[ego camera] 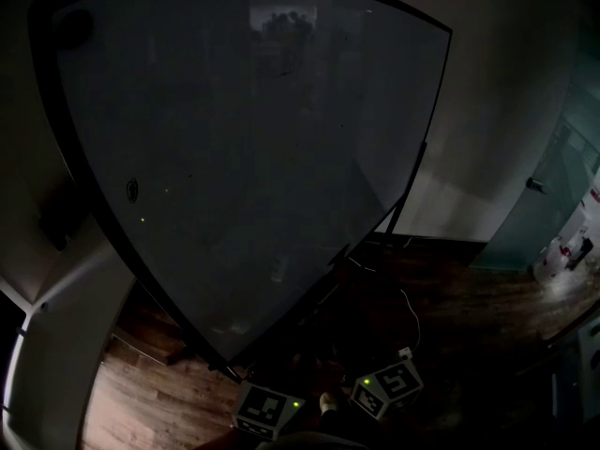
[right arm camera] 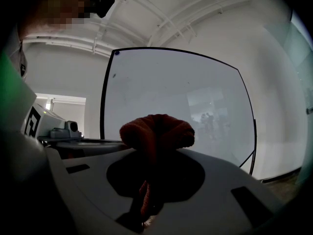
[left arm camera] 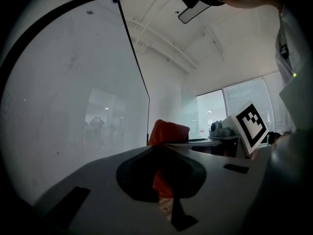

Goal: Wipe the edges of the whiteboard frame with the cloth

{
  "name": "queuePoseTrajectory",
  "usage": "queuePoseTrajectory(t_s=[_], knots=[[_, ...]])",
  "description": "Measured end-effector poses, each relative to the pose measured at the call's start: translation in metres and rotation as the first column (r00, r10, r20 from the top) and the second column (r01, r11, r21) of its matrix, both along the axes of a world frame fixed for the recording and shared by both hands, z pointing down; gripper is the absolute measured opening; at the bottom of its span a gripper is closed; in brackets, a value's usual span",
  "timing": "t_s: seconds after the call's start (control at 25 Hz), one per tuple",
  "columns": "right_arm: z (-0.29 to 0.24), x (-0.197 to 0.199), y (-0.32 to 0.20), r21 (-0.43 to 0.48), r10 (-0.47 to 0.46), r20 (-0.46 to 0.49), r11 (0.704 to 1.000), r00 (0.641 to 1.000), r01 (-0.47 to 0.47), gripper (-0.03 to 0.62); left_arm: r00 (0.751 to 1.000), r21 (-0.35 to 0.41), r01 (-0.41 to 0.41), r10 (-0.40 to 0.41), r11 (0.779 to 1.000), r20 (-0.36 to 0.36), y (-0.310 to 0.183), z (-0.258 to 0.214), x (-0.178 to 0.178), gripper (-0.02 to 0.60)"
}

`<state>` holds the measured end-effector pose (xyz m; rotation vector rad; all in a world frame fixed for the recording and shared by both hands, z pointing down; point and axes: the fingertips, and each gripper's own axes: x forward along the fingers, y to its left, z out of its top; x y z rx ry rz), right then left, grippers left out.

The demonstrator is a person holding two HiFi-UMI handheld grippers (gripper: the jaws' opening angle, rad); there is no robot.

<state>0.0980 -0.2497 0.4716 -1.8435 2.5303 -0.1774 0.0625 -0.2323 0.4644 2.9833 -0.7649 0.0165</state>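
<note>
The whiteboard [ego camera: 253, 157] is large, pale and tilted, with a thin black frame [ego camera: 422, 157]. It fills the dim head view. Low in that view only the two marker cubes show, left [ego camera: 270, 409] and right [ego camera: 387, 387], both below the board's bottom corner. In the left gripper view my left gripper [left arm camera: 160, 148] is shut on an orange-red cloth [left arm camera: 168, 131], with the frame's edge [left arm camera: 134, 62] just to its left. My right gripper [right arm camera: 151, 148] is shut on a bunched red cloth [right arm camera: 157, 130] in front of the board [right arm camera: 181, 102]. I cannot tell whether these are one cloth or two.
Wooden floor [ego camera: 141, 401] lies under the board, with a white cable [ego camera: 411, 307] trailing across it. A glass partition [ego camera: 553, 186] and a red-and-white object [ego camera: 567, 247] are at the right. A desk with equipment [left arm camera: 222, 131] stands behind the left gripper.
</note>
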Motion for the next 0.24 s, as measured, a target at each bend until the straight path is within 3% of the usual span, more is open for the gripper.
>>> queuePoseTrajectory(t_s=[0.24], knots=[[-0.004,-0.014,0.007,0.003,-0.012,-0.011,1.0,1.0,0.012,0.054,1.0,0.035,0.003,-0.003,0.999,-0.006,0.006,-0.005,-0.011,0.008]])
